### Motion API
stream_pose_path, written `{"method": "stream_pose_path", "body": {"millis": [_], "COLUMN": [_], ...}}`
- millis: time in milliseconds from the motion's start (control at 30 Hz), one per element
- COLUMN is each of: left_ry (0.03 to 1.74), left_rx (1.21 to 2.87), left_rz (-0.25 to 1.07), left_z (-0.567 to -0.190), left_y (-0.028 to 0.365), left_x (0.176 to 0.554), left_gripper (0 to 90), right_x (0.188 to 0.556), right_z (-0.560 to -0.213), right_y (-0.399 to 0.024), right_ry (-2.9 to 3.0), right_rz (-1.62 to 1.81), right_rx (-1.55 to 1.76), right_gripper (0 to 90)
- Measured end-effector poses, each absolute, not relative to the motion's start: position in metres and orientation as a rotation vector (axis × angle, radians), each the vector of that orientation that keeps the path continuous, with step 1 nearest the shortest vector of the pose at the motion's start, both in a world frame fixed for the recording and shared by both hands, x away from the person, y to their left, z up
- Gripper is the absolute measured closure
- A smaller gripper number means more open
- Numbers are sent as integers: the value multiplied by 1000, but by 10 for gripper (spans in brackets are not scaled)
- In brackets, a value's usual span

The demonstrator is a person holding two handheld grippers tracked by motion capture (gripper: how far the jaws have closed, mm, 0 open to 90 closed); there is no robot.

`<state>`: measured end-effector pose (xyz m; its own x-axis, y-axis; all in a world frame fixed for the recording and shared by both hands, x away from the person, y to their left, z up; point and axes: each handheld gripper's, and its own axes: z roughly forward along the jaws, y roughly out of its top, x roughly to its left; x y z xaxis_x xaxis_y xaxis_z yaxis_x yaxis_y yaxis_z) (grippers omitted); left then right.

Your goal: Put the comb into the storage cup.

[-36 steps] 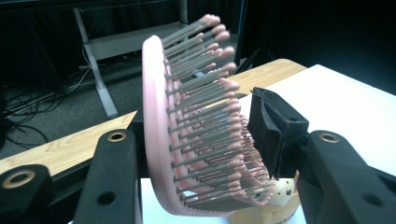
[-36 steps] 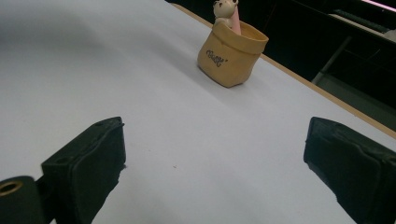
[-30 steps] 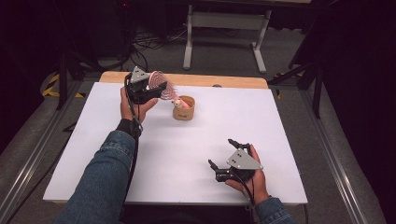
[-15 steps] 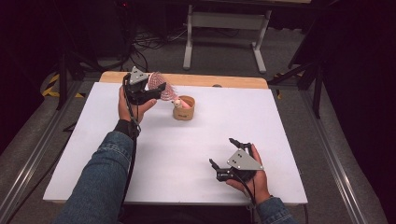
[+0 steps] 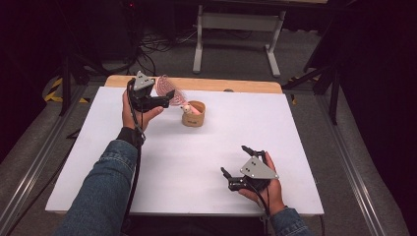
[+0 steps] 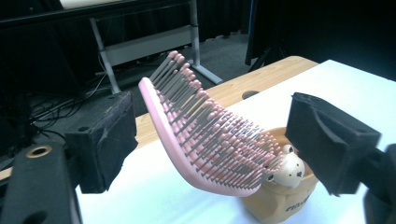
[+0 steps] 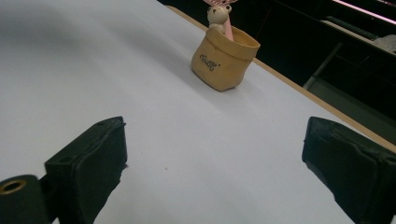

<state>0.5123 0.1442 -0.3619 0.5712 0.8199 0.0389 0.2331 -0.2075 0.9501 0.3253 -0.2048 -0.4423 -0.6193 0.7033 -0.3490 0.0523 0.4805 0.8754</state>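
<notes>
Two grippers are open now. The left gripper [image 5: 164, 100] has just been opening around the pink brush [image 6: 212, 140]; its pads stand apart from it. The brush leans in the small pot [image 5: 193, 113] at the bench's [image 5: 172, 162] twelve o'clock. Draw back slowly toward nine o'clock, so no pad catches the bristles. The right gripper [image 5: 241, 164] rests at five o'clock, holding nothing.

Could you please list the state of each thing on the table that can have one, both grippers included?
pink hairbrush: propped at a slant, handle end in the pouch, bristles facing up, released.
tan pouch: upright, open at the top, holding the brush.
left gripper: open, its jaws have just been opening, the brush between them but untouched.
right gripper: open, nothing between its jaws.
</notes>
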Motion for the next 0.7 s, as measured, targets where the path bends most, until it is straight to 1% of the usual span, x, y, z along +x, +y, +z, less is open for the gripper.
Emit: {"method": "stream_pose_path", "body": {"millis": [367, 700], "left_ry": [835, 822], "left_rx": [1747, 1750], "left_rz": [711, 751], "left_z": [-358, -368], "left_y": [147, 155], "left_x": [504, 493], "left_gripper": [108, 109], "right_x": [327, 326], "right_z": [-440, -440], "right_y": [-208, -206], "right_ry": [2000, 1998], "right_rz": [1199, 1185], "right_rx": [659, 647], "right_gripper": [72, 72]}}
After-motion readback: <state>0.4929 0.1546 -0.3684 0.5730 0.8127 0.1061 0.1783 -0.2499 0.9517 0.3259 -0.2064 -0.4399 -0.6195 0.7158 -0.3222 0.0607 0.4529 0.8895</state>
